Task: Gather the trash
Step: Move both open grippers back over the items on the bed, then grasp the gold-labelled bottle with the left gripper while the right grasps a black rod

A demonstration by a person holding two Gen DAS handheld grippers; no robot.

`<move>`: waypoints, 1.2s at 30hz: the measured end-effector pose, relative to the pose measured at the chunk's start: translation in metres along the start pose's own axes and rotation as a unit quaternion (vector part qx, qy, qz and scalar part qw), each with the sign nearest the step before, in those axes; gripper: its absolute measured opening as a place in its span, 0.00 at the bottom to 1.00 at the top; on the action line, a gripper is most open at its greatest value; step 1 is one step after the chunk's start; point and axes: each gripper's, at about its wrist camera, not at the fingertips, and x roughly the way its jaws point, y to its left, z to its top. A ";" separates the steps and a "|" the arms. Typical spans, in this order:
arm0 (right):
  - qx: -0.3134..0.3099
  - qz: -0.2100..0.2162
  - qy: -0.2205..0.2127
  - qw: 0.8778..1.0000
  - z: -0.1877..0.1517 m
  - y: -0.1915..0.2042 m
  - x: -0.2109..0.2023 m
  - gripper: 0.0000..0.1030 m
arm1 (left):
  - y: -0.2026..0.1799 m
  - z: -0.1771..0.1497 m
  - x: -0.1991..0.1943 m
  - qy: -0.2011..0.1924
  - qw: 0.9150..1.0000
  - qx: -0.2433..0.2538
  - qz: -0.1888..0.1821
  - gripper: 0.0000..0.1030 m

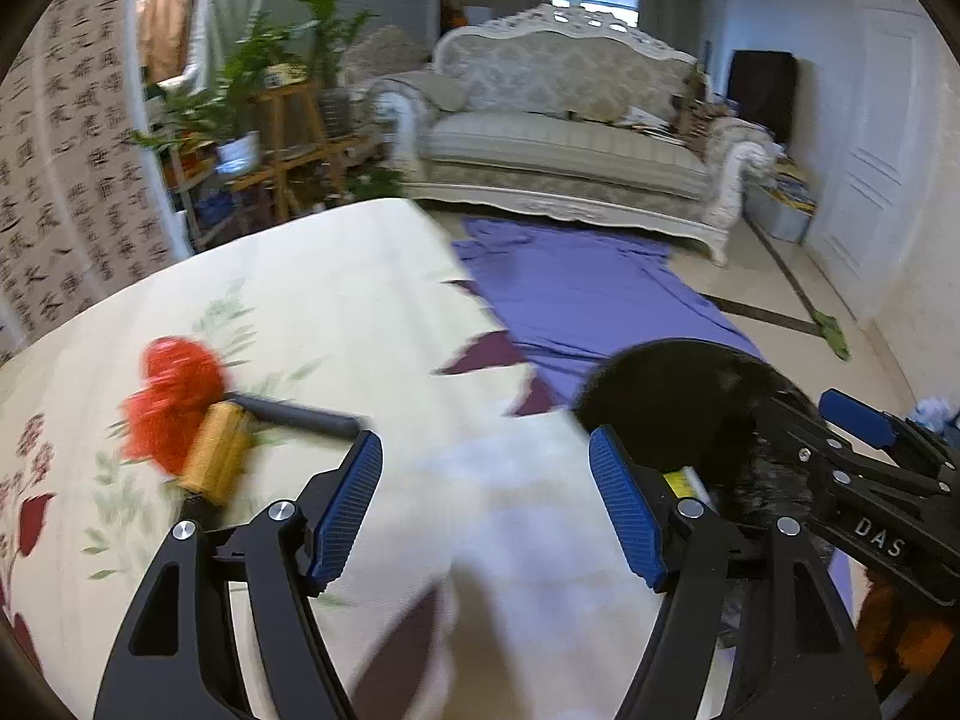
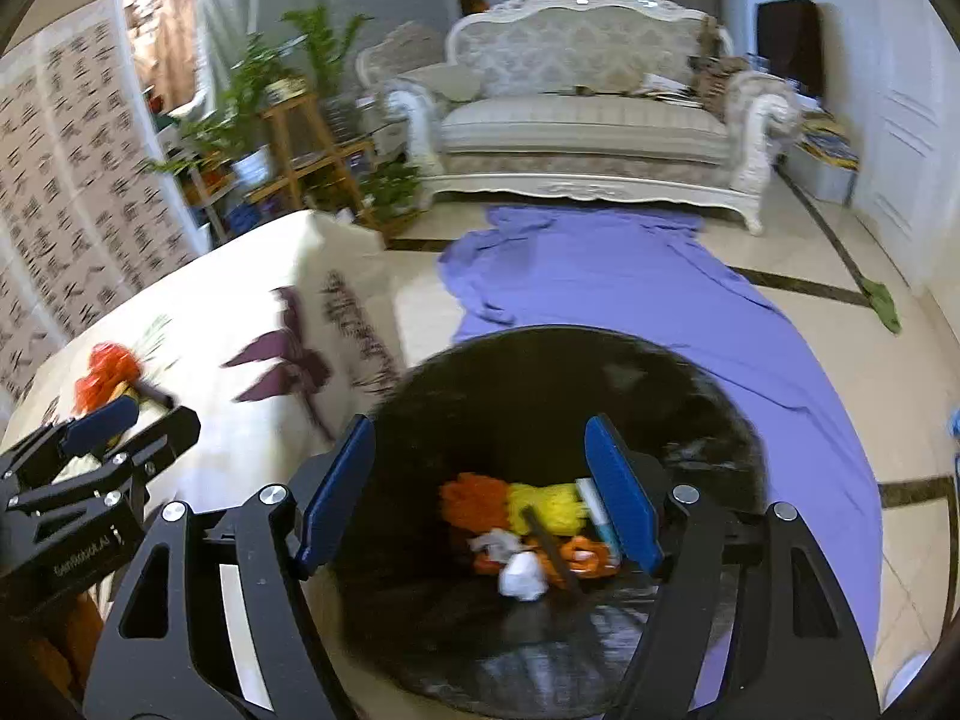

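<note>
My left gripper [image 1: 483, 450] is open over a table [image 1: 336, 276] covered in a cream floral cloth, with nothing between its fingers. Left of it on the cloth lie a red crumpled wad [image 1: 174, 396], a yellow block [image 1: 219, 456] and a black stick [image 1: 300, 414]. Directly over a bin lined with a black bag [image 2: 540, 372] hangs my right gripper [image 2: 480, 438], open and empty. The bin holds orange mesh [image 2: 474, 501], yellow mesh [image 2: 549, 504], a white paper ball [image 2: 522, 576] and a dark stick [image 2: 549, 552]. The bin [image 1: 672, 396] stands just off the table's right edge.
A purple sheet [image 2: 630, 300] is spread on the tiled floor beyond the bin. A pale ornate sofa [image 2: 588, 120] stands at the far wall, with potted plants on wooden stands [image 2: 288, 120] to its left. A green rag [image 2: 882, 303] lies at the right.
</note>
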 end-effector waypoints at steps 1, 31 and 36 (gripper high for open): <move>-0.005 0.004 0.000 1.000 0.000 0.006 0.000 0.69 | 0.010 -0.002 -0.003 -0.003 1.000 -0.006 0.013 0.68; -0.163 0.105 0.045 0.980 0.025 0.180 0.061 0.60 | 0.119 -0.025 0.000 0.045 0.995 -0.078 0.042 0.24; -0.192 0.142 0.075 0.968 0.022 0.209 0.076 0.52 | 0.137 -0.038 -0.018 0.039 0.994 -0.086 0.058 0.24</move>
